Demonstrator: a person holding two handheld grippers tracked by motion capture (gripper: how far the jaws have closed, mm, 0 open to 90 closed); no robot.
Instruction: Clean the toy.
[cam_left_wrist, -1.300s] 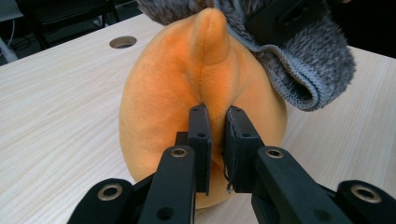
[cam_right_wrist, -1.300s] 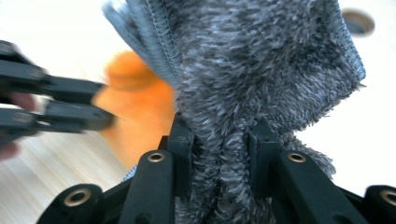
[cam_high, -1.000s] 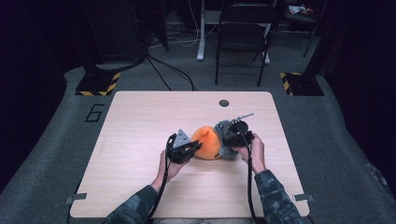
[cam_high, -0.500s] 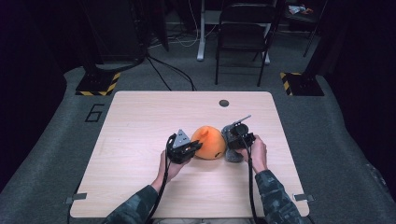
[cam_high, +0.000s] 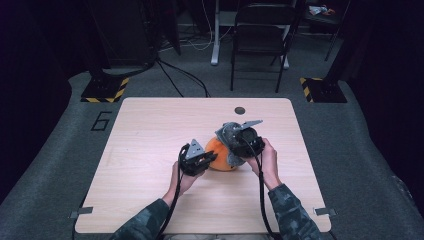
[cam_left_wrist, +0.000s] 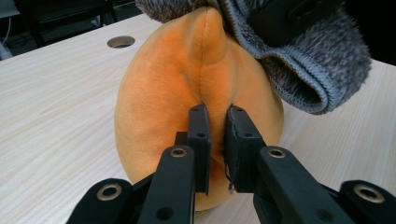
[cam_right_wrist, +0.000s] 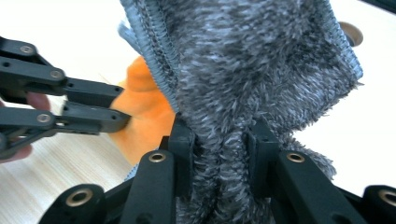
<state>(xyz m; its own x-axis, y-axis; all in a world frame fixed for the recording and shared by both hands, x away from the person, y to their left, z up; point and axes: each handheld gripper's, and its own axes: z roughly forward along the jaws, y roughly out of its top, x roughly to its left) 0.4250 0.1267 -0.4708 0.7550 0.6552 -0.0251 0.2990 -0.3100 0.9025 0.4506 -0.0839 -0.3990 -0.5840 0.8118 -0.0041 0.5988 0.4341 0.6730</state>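
Orange plush toy (cam_left_wrist: 187, 93) is pinched at a seam fold by the left gripper (cam_left_wrist: 217, 140) jaws; grey fuzzy cover (cam_right_wrist: 252, 70), bunched above it, is clamped between the right gripper (cam_right_wrist: 219, 154) jaws, on the table (cam_high: 150, 130).

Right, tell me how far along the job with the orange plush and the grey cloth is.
Done: both tongs have their grips. The left tongs are shut on a seam fold of the round orange plush toy, which rests on the light wooden table. In hand: the right tongs pinch the fuzzy grey knitted cloth, lifted at the toy's top. Left: whether it goes on or comes off, I cannot tell.
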